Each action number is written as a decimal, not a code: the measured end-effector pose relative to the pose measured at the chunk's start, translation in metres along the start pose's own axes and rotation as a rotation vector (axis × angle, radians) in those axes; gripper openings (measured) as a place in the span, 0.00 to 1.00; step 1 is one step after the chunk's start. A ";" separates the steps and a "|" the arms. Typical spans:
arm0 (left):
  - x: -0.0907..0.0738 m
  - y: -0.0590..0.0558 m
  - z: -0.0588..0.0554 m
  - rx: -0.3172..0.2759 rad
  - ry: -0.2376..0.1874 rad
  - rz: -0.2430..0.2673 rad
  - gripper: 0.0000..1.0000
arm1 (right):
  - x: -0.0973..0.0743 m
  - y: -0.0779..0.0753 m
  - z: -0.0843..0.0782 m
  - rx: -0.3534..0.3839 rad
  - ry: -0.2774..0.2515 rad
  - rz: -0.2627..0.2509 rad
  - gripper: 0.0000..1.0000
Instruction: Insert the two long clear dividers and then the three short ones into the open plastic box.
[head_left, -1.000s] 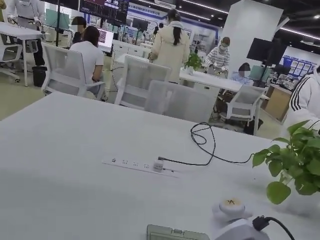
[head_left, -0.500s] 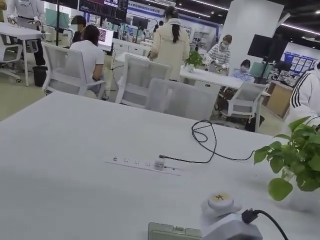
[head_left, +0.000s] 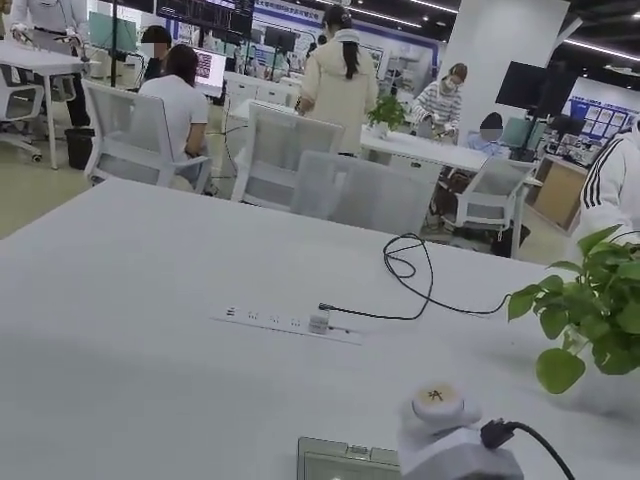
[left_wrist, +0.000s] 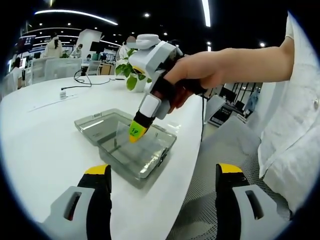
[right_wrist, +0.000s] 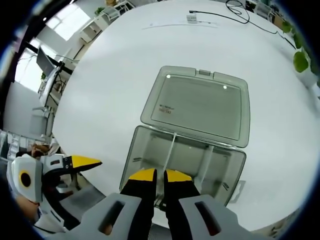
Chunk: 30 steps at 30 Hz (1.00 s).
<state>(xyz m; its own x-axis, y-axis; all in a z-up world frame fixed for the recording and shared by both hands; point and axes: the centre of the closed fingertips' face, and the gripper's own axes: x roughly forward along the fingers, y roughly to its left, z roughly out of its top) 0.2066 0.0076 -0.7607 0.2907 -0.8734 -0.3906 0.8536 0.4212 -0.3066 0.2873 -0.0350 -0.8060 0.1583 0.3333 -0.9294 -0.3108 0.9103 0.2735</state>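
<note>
White shirt (left_wrist: 292, 130); grey right gripper (right_wrist: 160, 174), yellow-tipped black jaws.

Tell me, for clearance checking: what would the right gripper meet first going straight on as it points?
Probably the floor of the open plastic box, close beside a clear divider; the right gripper points down into it, though depth is unclear.

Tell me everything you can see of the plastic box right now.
The box is clear, greyish plastic, rectangular with rounded corners, lying open near the white table's edge. Its hinged lid lies flat beside the base. Thin clear dividers stand inside. The right gripper, jaws together, sits over the base's near side; whether it touches is unclear.
</note>
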 end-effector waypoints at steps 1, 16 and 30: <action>0.000 0.000 0.000 0.000 0.001 0.000 0.87 | 0.000 0.000 0.000 -0.002 -0.007 -0.008 0.07; 0.000 0.002 0.002 -0.003 -0.010 -0.004 0.86 | -0.001 -0.002 0.002 -0.010 -0.049 -0.040 0.06; 0.000 0.003 0.001 -0.013 -0.008 -0.004 0.86 | -0.001 -0.002 0.003 0.001 -0.072 -0.029 0.06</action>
<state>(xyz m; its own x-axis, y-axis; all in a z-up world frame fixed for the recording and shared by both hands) 0.2097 0.0087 -0.7606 0.2905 -0.8773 -0.3821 0.8493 0.4203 -0.3193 0.2903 -0.0366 -0.8048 0.2343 0.3237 -0.9167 -0.3039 0.9201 0.2472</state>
